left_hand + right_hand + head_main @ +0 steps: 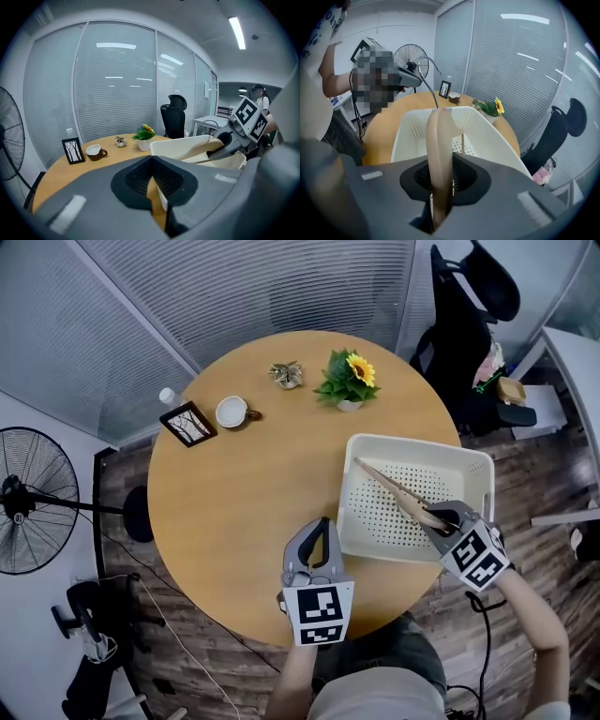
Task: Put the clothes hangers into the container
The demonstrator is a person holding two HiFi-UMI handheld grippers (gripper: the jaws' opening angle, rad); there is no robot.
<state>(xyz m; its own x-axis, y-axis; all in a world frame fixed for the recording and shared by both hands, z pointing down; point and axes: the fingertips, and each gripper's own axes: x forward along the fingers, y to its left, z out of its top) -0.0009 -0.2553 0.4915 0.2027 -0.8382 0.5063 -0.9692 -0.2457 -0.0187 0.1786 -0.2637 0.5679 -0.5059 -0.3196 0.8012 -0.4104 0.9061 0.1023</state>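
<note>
A white perforated basket (pixel 469 465) stands on the right side of the round wooden table (pixel 234 493). My right gripper (pixel 436 519) is shut on one end of a wooden clothes hanger (pixel 394 488), at the basket's near right corner. The hanger slants up and away over the basket's inside. In the right gripper view the hanger (pixel 439 136) stands edge-on between the pads, and its metal hook (pixel 429 70) curls above the far rim. My left gripper (pixel 323 523) is shut and holds nothing, over the table's near edge, left of the basket (pixel 178 145).
At the table's far side stand a potted sunflower (pixel 349 381), a small ornament (pixel 286 374), a cup (pixel 232 412), a picture frame (pixel 187 423) and a bottle (pixel 167 396). A fan (pixel 28 498) stands on the floor at left, a black office chair (pixel 469 315) at back right.
</note>
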